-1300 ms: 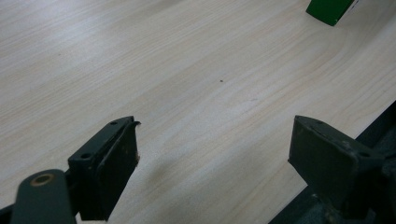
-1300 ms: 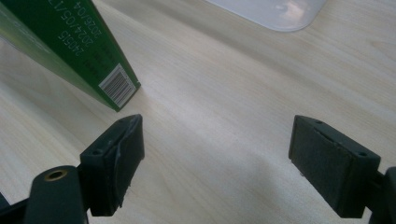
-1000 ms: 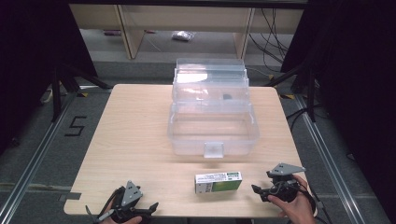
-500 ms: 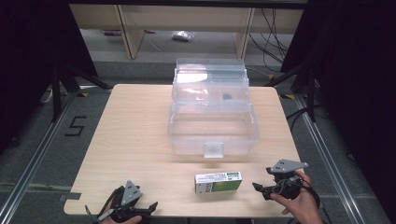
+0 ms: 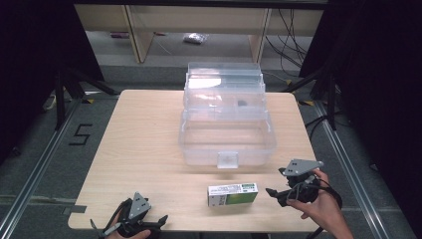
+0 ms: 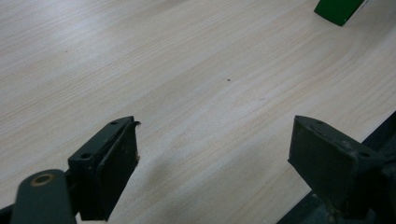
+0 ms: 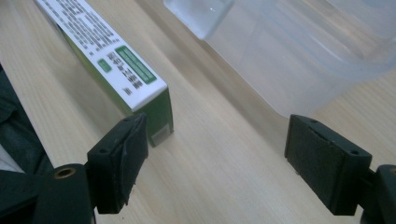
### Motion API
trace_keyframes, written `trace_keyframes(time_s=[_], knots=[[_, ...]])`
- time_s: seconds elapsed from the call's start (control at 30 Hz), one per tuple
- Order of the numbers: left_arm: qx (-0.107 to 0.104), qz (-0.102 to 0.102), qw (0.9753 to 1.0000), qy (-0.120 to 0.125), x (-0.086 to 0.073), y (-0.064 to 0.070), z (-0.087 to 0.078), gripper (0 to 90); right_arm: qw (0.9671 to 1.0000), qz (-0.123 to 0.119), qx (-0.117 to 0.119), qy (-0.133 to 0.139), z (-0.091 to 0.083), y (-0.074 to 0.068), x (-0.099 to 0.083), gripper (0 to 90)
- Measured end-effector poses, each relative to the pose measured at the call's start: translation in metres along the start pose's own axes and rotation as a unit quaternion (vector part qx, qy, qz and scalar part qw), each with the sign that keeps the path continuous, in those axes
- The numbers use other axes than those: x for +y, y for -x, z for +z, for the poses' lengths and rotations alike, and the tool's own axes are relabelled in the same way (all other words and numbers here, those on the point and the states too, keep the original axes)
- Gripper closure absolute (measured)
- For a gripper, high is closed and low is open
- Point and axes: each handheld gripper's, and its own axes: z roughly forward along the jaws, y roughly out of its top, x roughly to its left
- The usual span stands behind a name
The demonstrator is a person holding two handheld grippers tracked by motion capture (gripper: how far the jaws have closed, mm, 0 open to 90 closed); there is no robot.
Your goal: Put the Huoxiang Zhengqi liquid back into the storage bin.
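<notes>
From the high view we see a pale wood-grain table (image 5: 139,144) with rounded corners. At its centre stands a clear plastic box (image 5: 226,139), rectangular, with a small latch tab on its near wall and its lid (image 5: 224,82) raised toward twelve o'clock. Near the box, at six o'clock from it, lies a flat green-and-white carton (image 5: 233,194). The right gripper (image 5: 274,193), black with a grey three-cornered plate, sits at three o'clock from the carton, just beside it and pointing at it, held in a hand (image 5: 321,206). The left gripper (image 5: 158,220) rests at the table's near edge, toward seven o'clock.

In the left gripper view we see its matte black jaws standing wide apart over bare, smooth wood; a green corner of the carton (image 6: 340,10) shows at one o'clock.

In the right gripper view the jaws are likewise spread wide — the carton's (image 7: 121,70) green end sits just beyond the left jaw, its white face covered in fine print, and the translucent box wall (image 7: 299,60) rises at one o'clock.
</notes>
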Motion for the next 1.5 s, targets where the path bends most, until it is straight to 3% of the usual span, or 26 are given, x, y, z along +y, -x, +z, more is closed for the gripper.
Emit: trace_keyframes(time_s=[0.03, 0.07, 0.2, 0.23, 0.37, 0.43, 0.5, 0.6, 0.63, 0.7, 0.8, 0.83, 0.87, 1.03, 1.07, 1.17, 1.2, 1.23, 1.37, 1.5], knots=[[0.0, 0.0, 1.0, 0.0, 0.0, 0.0, 0.0, 15.0, 1.0, 0.0, 0.0, 0.0, 0.0, 0.0, 0.0, 22.5], [0.0, -0.001, 1.0, 0.0, 0.0, 0.0, 0.0, 15.0, 0.9998, -0.016, 0.004, -0.006, -0.002, 0.001, 0.006, 22.5], [-0.002, 0.002, 1.0, -0.001, 0.0, 0.0, 0.0, 15.0, 0.9997, -0.025, 0.005, -0.004, 0.0, -0.001, 0.012, 22.5], [-0.001, 0.002, 1.0, 0.0, 0.0, 0.0, 0.0, 15.0, 0.9991, -0.037, 0.016, -0.012, 0.001, -0.001, 0.016, 22.5], [-0.002, 0.002, 1.0, 0.0, 0.0, 0.0, 0.0, 15.0, 0.9987, -0.043, 0.023, -0.012, 0.005, -0.005, 0.021, 22.5], [-0.002, 0.0, 1.0, 0.001, 0.0, 0.0, 0.0, 15.0, 0.9979, -0.055, 0.029, -0.019, 0.007, -0.006, 0.027, 22.2], [-0.001, 0.001, 1.0, 0.0, 0.0, 0.0, 0.0, 15.0, 0.9969, -0.054, 0.056, -0.017, 0.007, -0.007, 0.033, 22.3], [0.0, -0.006, 1.0, 0.004, 0.0, 0.001, 0.0, 15.0, 0.9961, -0.063, 0.058, -0.019, 0.009, -0.007, 0.038, 21.9], [0.001, 0.0, 1.0, -0.007, 0.001, 0.0, -0.001, 15.0, 0.9957, -0.063, 0.062, -0.028, 0.009, -0.009, 0.043, 21.8], [0.0, -0.002, 1.0, -0.001, 0.0, 0.0, 0.0, 15.0, 0.9941, -0.083, 0.061, -0.035, 0.01, -0.011, 0.05, 21.8], [0.0, 0.003, 1.0, -0.006, 0.001, 0.0, -0.001, 15.0, 0.992, -0.093, 0.073, -0.043, 0.014, -0.015, 0.057, 21.8], [0.001, 0.002, 1.0, -0.006, 0.001, 0.0, -0.001, 15.0, 0.9923, -0.085, 0.075, -0.05, 0.015, -0.018, 0.059, 21.8], [0.002, -0.003, 1.0, 0.002, 0.0, 0.0, 0.001, 15.0, 0.9908, -0.097, 0.08, -0.051, 0.017, -0.018, 0.061, 21.8], [-0.002, 0.004, 1.0, -0.007, 0.001, -0.001, 0.0, 15.0, 0.9878, -0.114, 0.088, -0.06, 0.024, -0.024, 0.067, 21.8], [-0.001, 0.004, 1.0, -0.005, 0.001, 0.0, 0.0, 15.1, 0.9857, -0.126, 0.089, -0.067, 0.028, -0.027, 0.07, 21.4], [0.0, 0.002, 1.0, -0.004, 0.001, 0.0, -0.001, 15.0, 0.984, -0.132, 0.093, -0.074, 0.032, -0.03, 0.073, 21.3], [-0.002, 0.003, 1.0, -0.006, 0.001, 0.0, 0.0, 15.0, 0.9805, -0.149, 0.098, -0.082, 0.035, -0.033, 0.077, 21.3], [-0.002, 0.003, 1.0, -0.006, 0.001, 0.0, 0.0, 15.0, 0.9805, -0.149, 0.098, -0.082, 0.035, -0.033, 0.077, 21.3], [0.0, 0.002, 1.0, -0.005, 0.001, 0.0, -0.001, 15.0, 0.9748, -0.167, 0.106, -0.104, 0.044, -0.042, 0.083, 21.6], [0.0, 0.001, 1.0, -0.005, 0.001, 0.0, -0.001, 15.0, 0.9715, -0.173, 0.113, -0.116, 0.052, -0.047, 0.087, 21.5]])
